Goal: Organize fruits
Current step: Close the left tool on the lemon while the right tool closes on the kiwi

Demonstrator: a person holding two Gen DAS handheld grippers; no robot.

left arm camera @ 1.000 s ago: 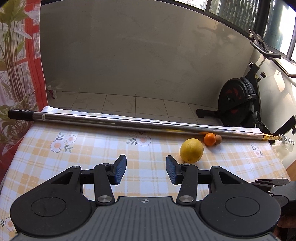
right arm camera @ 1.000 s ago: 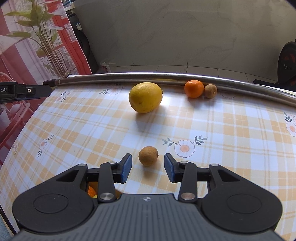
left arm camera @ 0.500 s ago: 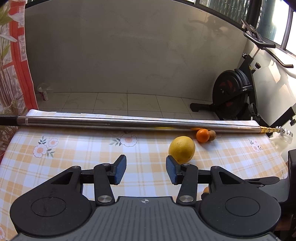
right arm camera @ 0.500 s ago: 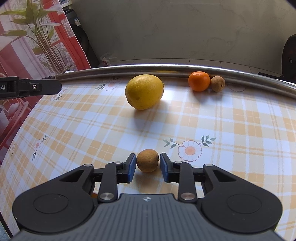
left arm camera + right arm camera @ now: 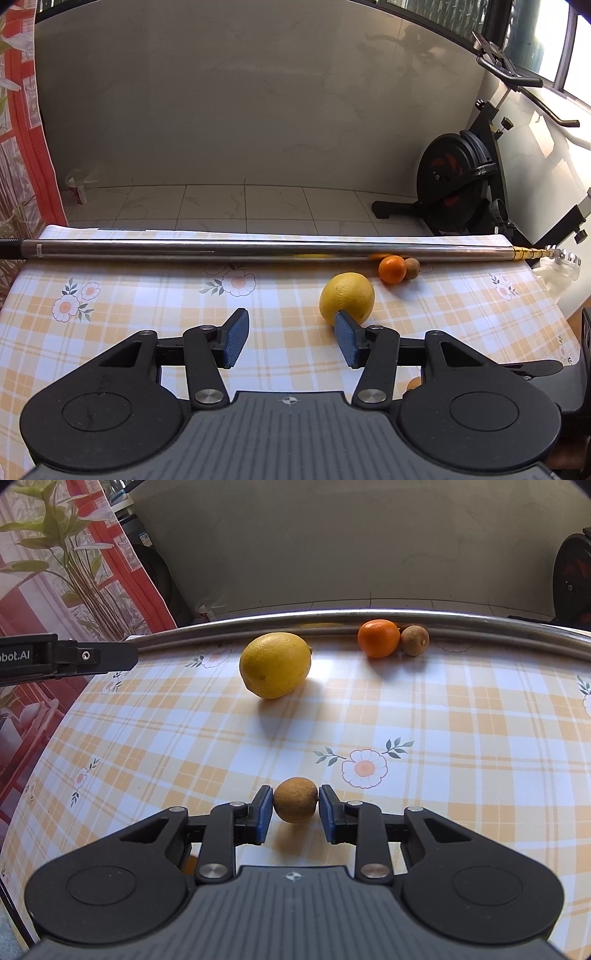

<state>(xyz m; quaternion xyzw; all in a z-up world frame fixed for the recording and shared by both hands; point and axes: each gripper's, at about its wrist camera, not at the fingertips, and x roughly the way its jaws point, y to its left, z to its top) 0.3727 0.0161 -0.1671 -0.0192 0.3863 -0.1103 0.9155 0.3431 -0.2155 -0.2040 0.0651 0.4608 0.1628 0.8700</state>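
Note:
My right gripper (image 5: 295,814) is shut on a small brown-orange fruit (image 5: 295,805), held just above the checked tablecloth. Beyond it lie a big yellow lemon (image 5: 275,664), a small orange mandarin (image 5: 378,638) and a brown kiwi-like fruit (image 5: 414,640) touching the mandarin, both against a metal pole. My left gripper (image 5: 290,336) is open and empty over the cloth; its right fingertip overlaps the lemon (image 5: 347,297) in view. The mandarin (image 5: 392,268) and brown fruit (image 5: 412,268) sit further right.
A long steel pole (image 5: 221,248) lies across the table's far edge. An exercise bike (image 5: 458,184) stands on the tiled floor beyond. A red curtain and plant (image 5: 74,572) are at the left. My left gripper's finger shows in the right wrist view (image 5: 66,657).
My right gripper moved forward and closed around the small brown-orange fruit. My left gripper shifted so the lemon now sits closer, just behind its right fingertip.

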